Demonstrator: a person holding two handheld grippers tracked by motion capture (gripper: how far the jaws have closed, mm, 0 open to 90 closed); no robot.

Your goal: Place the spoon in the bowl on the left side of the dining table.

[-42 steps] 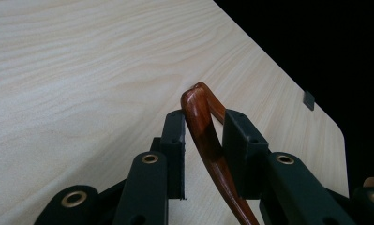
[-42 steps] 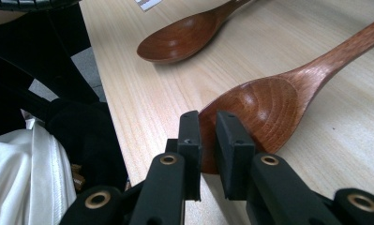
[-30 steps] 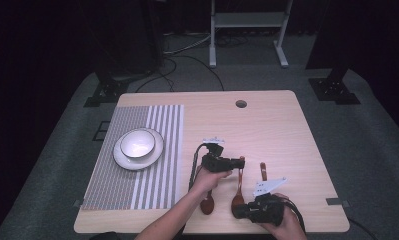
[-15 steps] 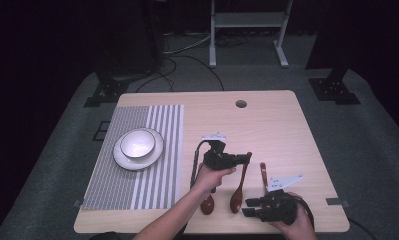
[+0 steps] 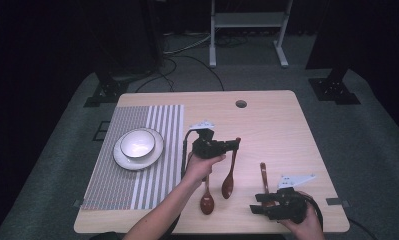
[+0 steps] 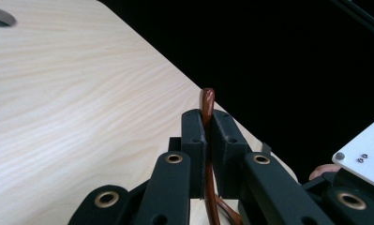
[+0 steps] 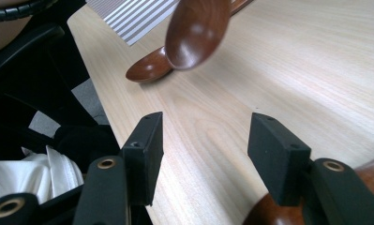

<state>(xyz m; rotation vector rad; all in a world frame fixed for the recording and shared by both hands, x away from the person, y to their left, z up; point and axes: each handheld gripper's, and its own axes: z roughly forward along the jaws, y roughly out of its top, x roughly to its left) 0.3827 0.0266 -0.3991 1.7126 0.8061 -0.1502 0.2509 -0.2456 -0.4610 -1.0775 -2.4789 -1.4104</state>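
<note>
Fingers (image 6: 194, 140) of the left gripper (image 5: 226, 146) are pinched on a spoon (image 5: 230, 170) handle, lifted above the desk (image 5: 277, 125); right gripper (image 7: 203, 150) fingers are held wide apart, empty.

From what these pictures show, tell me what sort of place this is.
Probably a studio or lab set up for recording table-setting. A lone wooden table stands on grey carpet amid dark surroundings, with equipment stands and loose cables behind it, and holds a striped placemat and wooden spoons.

i see a light wooden table (image 5: 287, 125) standing on grey carpet (image 5: 372, 135), with the room beyond it dark. a white metal frame (image 5: 247, 20) and loose cables (image 5: 187, 50) sit behind on the floor.
</note>
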